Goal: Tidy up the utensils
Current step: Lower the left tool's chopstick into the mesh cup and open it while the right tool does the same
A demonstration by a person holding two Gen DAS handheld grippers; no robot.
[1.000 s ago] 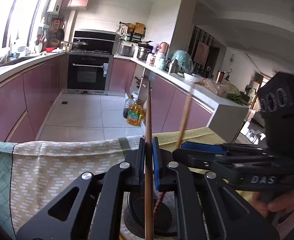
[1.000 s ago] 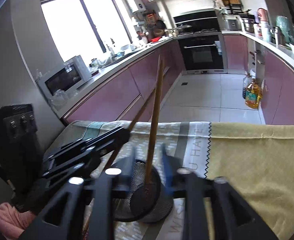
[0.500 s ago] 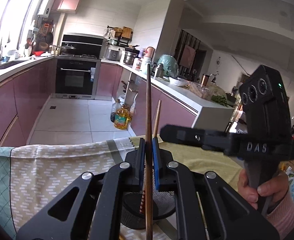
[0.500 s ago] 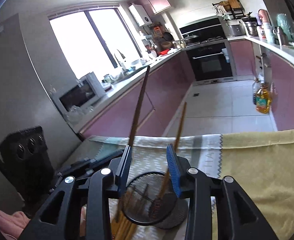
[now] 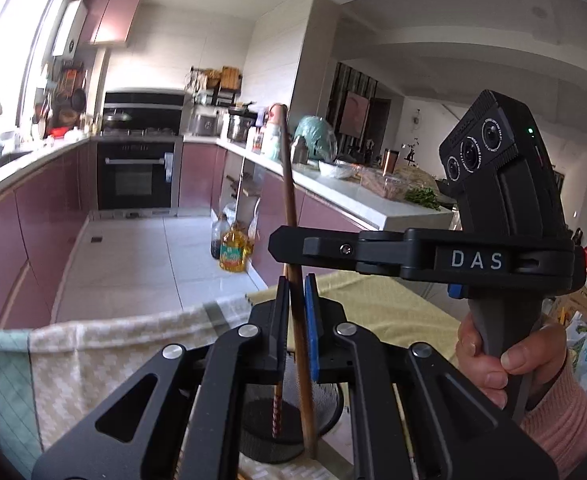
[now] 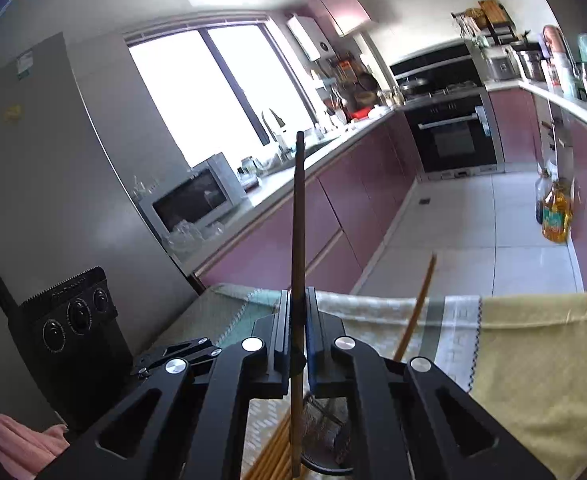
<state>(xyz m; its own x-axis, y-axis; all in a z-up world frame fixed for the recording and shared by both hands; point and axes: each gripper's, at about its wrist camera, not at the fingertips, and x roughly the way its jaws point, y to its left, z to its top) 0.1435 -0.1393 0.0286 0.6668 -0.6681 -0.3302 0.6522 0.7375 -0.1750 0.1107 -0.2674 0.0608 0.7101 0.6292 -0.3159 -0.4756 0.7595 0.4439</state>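
Left gripper (image 5: 296, 312) clamped on a brown chopstick (image 5: 293, 264), held near upright over the black mesh holder (image 5: 289, 428). Right gripper (image 6: 298, 320) clamped on a dark chopstick (image 6: 298, 240), also upright, above the same holder (image 6: 325, 432). One patterned chopstick (image 5: 276, 412) stands inside the holder; another (image 6: 417, 308) leans out of it. More chopsticks (image 6: 271, 456) lie loose on the cloth-covered table (image 6: 533, 360) beside it.

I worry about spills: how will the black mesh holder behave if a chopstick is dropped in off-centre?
The mesh holder looks light, being open wire, so it may shift on the cloth. One chopstick already leans against its rim, so a tall stick could probably tip it. The left gripper grips its stiff chopstick upright, which helps.
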